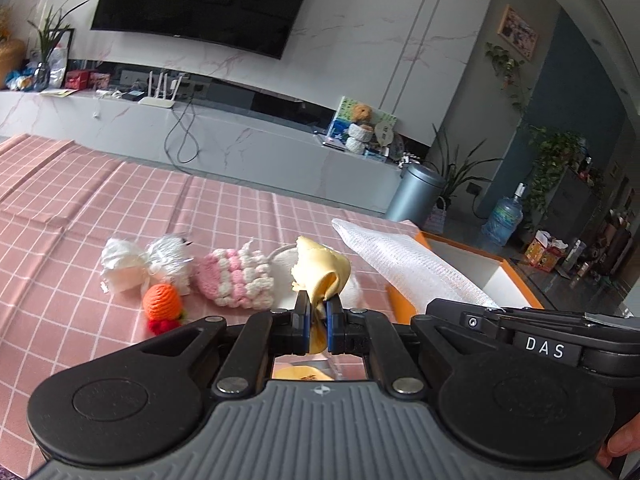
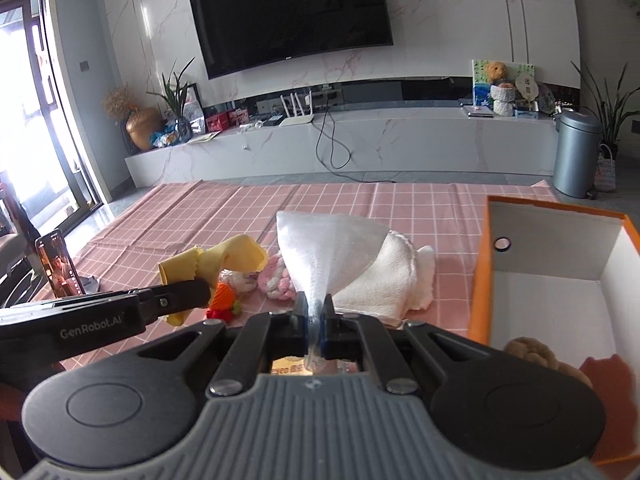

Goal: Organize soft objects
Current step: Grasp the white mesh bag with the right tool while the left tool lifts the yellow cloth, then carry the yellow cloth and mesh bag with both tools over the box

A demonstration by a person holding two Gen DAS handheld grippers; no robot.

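Observation:
My left gripper (image 1: pixel 318 306) is shut on a yellow cloth (image 1: pixel 320 264), held above the pink checked tablecloth; the cloth also shows in the right wrist view (image 2: pixel 228 258). My right gripper (image 2: pixel 316 306) is shut on a white mesh cloth (image 2: pixel 328 248), which also shows in the left wrist view (image 1: pixel 404 264). On the table lie a pink-and-white crocheted piece (image 1: pixel 236 276), an orange knitted carrot (image 1: pixel 162 300) and white fluffy items (image 1: pixel 148 266). A white towel (image 2: pixel 394 280) lies behind the mesh cloth.
An orange box with a white inside (image 2: pixel 552 280) stands at the right, holding a brown plush item (image 2: pixel 536 354) and a red one (image 2: pixel 608 384). A phone on a stand (image 2: pixel 58 266) is at the table's left. A TV wall and low cabinet are beyond.

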